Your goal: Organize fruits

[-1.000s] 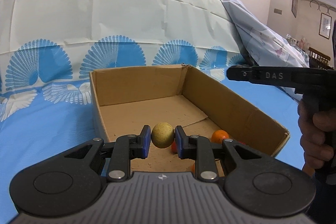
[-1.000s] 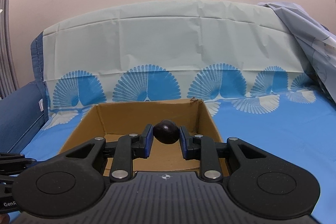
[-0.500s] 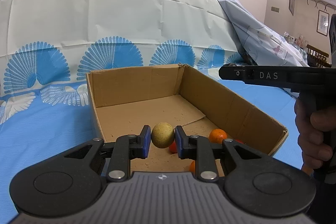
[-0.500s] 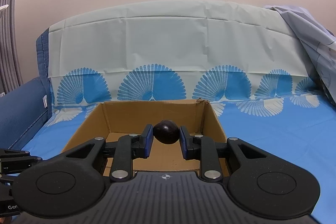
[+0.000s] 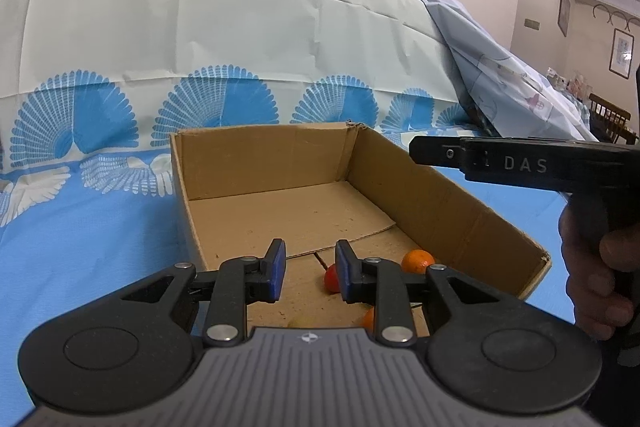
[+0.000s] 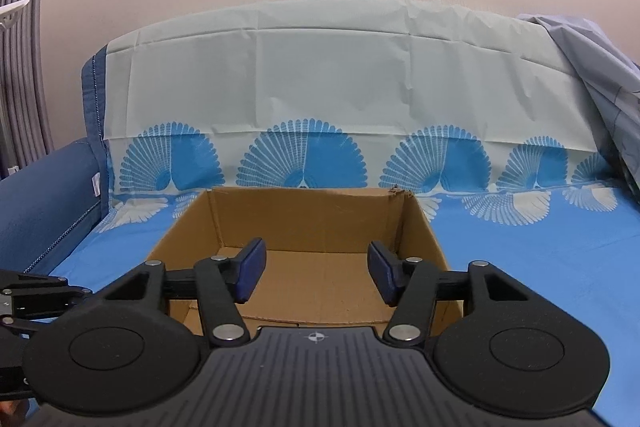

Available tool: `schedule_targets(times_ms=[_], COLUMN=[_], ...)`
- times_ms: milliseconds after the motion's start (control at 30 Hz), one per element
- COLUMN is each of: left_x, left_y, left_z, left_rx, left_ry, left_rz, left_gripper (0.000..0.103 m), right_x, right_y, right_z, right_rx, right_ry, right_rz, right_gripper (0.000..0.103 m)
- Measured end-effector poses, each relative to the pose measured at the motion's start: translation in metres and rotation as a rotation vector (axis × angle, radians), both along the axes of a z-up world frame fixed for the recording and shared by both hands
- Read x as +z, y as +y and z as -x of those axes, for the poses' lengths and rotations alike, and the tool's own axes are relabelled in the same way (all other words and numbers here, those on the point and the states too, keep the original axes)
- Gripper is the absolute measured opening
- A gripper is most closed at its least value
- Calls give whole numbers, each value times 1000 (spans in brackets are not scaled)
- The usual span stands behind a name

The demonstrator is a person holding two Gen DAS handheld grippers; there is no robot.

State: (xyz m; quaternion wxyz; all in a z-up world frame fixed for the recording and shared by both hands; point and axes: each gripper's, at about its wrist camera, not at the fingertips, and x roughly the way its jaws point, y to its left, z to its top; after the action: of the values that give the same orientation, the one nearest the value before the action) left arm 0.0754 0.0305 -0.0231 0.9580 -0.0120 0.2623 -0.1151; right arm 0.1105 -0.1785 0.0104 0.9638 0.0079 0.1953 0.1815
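Observation:
My left gripper (image 5: pixel 310 271) hangs over the near end of the open cardboard box (image 5: pixel 260 163). Its jaws are opening and nothing is between them. A pale yellow fruit (image 5: pixel 298 323) lies on the box floor just below, mostly hidden by the gripper body. A red fruit (image 5: pixel 331 279) and two orange fruits (image 5: pixel 418 261) (image 5: pixel 368 319) lie by the right wall. My right gripper (image 6: pixel 316 271) points into the same box (image 6: pixel 312 211) from the near side, jaws opening, with nothing between them. The dark fruit is out of sight.
The box sits on a blue sheet (image 6: pixel 520 259) with fan patterns that runs up a backrest behind it. A hand (image 5: pixel 596 287) holds the right gripper (image 5: pixel 424 151) over the box's right wall. A dark blue cushion (image 6: pixel 44 203) and part of the left gripper (image 6: pixel 32 291) lie at the left.
The left jaws parted and the yellow fruit dropped from them into the box. The right jaws spread wide and the dark fruit they held is gone from view.

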Motion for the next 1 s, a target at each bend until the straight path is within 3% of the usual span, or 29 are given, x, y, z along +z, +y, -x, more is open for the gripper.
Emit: schedule_targets(times_ms=[67, 200, 267, 467, 500, 633, 833, 1000], left_x=[0, 1, 2, 10, 12, 19, 23, 24], left_y=[0, 0, 0, 2, 2, -5, -22, -30], left_z=[0, 4, 7, 29, 34, 56, 93, 117], left_rx=[2, 19, 34, 54, 56, 88, 146, 182], left_ry=[-2, -15, -22, -34, -34, -25, 56, 94], left_rz=[-6, -14, -22, -44, -49, -73, -80, -25], left_gripper=[38, 61, 72, 95, 103, 103, 103, 103], right_x=[0, 1, 2, 11, 13, 18, 15, 9], right_y=[0, -3, -6, -20, -24, -37, -47, -49], right_z=[0, 2, 5, 23, 27, 42, 71, 96], right_rx=[-9, -28, -31, -60, -70, -97, -129, -136], right_ry=[3, 4, 2, -20, -26, -13, 88, 152], right_rz=[0, -4, -6, -28, -33, -66, -70, -55], right_gripper=[66, 89, 96, 102, 102, 102, 102, 102])
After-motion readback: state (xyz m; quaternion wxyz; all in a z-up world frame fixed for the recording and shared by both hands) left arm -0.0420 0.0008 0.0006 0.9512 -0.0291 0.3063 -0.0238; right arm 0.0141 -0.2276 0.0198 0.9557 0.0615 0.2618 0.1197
